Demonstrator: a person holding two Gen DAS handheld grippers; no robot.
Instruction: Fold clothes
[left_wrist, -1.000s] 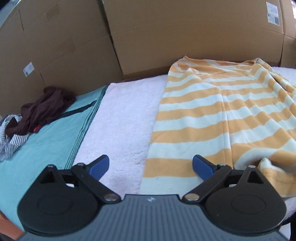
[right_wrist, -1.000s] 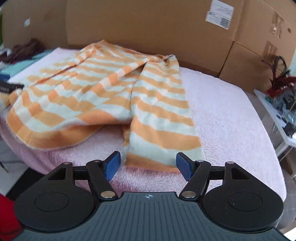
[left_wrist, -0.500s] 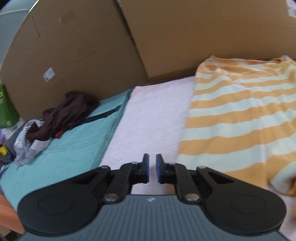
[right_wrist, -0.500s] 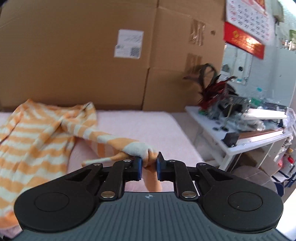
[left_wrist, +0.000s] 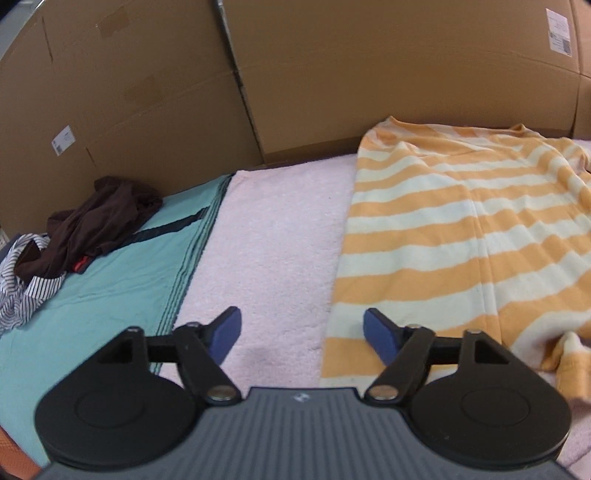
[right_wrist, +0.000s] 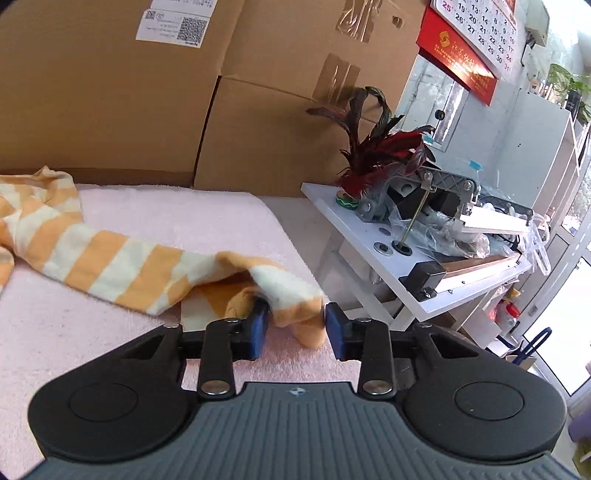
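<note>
Right gripper (right_wrist: 293, 326) has its jaws opening around the sleeve (right_wrist: 147, 273) cuff of the striped top (left_wrist: 461, 236); the bunched cuff sits between the blue pads, the left pad against the cloth, the right pad with a slim gap, so the pinch looks let go rather than held. Left gripper (left_wrist: 301, 332) is spread wide and opening, with nothing between its pads; it hangs over the pink towel (left_wrist: 273, 240) at the top's near left corner, its right pad just over the hem.

The top lies flat on the pink towel, body running from near to far toward the cardboard boxes (left_wrist: 332, 74). In the right wrist view the sleeve stretches out as a long band from the body at far left to the cuff at the near right edge of the towel, close to the drop toward the white table (right_wrist: 388, 236). Its long axis therefore runs left to right, across the body.

My reading is that the sleeve is being laid out before it is folded inward. The relation that matters: the cuff lies directly ahead of the right gripper, and the body lies to its left, so the fold would carry the cuff leftward along that axis. The right hand is far nearer; the left is placed for the hem corner.

A dark garment (left_wrist: 96, 221) and a pinstriped one (left_wrist: 22, 288) wait on the teal sheet (left_wrist: 110, 295) at far left.
</note>
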